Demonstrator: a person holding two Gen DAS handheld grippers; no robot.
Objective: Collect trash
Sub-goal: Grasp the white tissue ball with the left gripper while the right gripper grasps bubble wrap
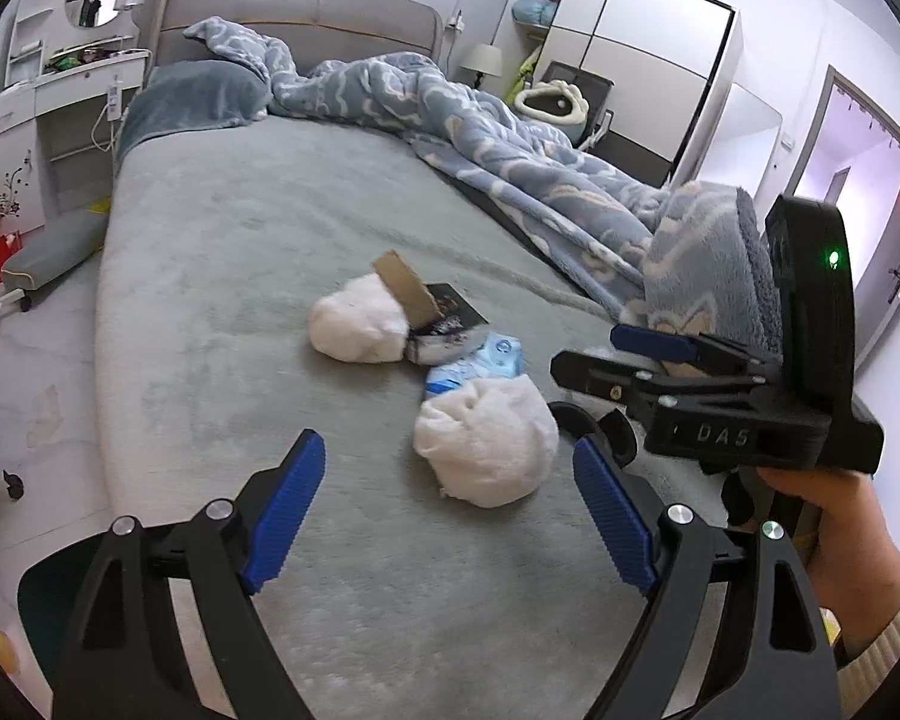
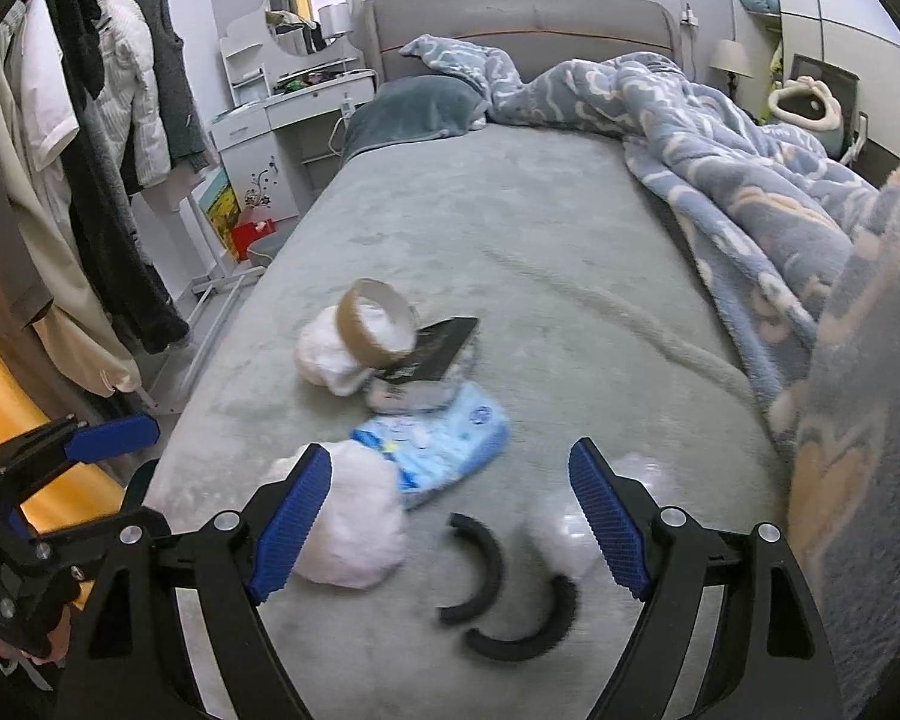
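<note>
With both the left tongs (image 1: 444,516) and right tongs (image 2: 450,525) released above the bed (image 2: 570,228), settle one pair squarely around the nearest crumpled tissue ball (image 2: 348,525) before clenching gently.

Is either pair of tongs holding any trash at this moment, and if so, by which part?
Nothing is held. Left tongs and right tongs are both open and empty above the bed.
</note>
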